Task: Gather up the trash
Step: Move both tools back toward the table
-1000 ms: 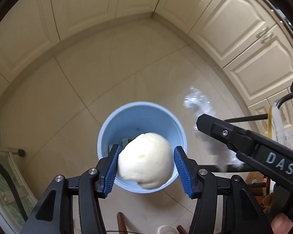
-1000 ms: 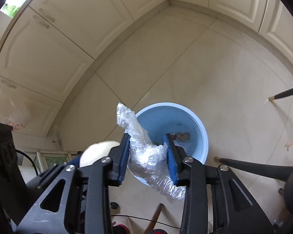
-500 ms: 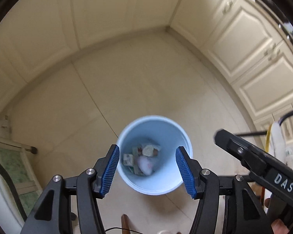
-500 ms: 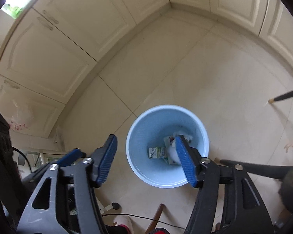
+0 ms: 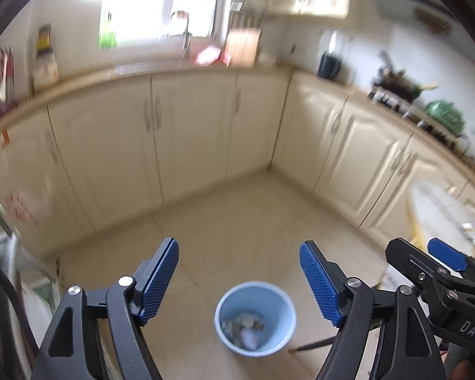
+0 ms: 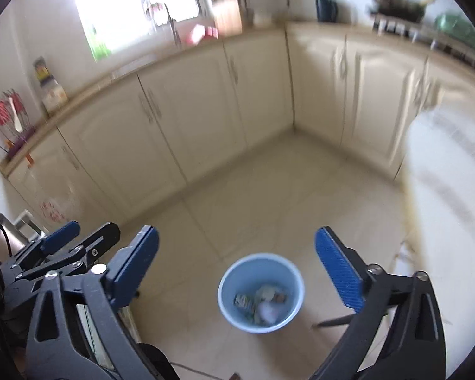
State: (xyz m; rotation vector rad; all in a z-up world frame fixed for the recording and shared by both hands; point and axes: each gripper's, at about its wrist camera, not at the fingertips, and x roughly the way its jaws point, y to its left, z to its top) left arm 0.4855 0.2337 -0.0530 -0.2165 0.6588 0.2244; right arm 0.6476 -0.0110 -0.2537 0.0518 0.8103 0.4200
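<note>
Both jaws just opened wide, nothing between: left hand-held gripper [image 5: 239, 280], right hand-held gripper [image 6: 237, 267]. Trash lies in blue bin [image 5: 256, 319], floor, 6 o'clock. Risk: blurred view; next reach may misjudge remaining litter.

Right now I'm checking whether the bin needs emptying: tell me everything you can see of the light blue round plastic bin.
The light blue round plastic bin stands upright on the beige tiled floor, open-topped, with no lid in view. Mixed trash lies at its bottom: a printed carton and a whitish lump; it is far from full. Nothing else touches it.
</note>
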